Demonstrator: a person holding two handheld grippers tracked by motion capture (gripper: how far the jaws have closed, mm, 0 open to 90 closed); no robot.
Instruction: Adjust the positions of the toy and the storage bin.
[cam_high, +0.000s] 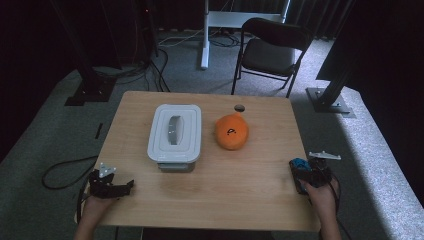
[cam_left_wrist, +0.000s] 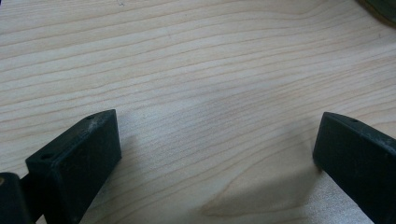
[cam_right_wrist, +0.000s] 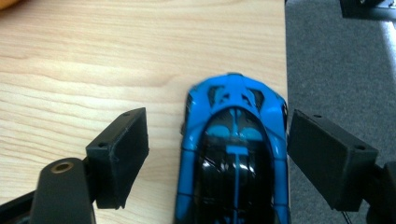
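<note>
A blue and black toy car (cam_right_wrist: 233, 140) lies at the right edge of the wooden table (cam_high: 225, 190), nose pointing away from me. My right gripper (cam_right_wrist: 218, 119) straddles it with the jaws apart. The left jaw stands clear of the car's side and the right jaw sits very close to its other side. In the high view the car (cam_high: 299, 163) shows just ahead of the right gripper (cam_high: 301, 171), held in a hand. My left gripper (cam_high: 126, 187) rests at the table's near left, open, with bare wood between its jaws (cam_left_wrist: 218, 119).
A white lidded container (cam_high: 175, 132) stands mid-table, left of an orange rounded soft object (cam_high: 232, 132). A small round hole (cam_high: 239, 107) is in the tabletop's far side. A black chair (cam_high: 270, 50) stands beyond the table. Grey carpet lies right of the car.
</note>
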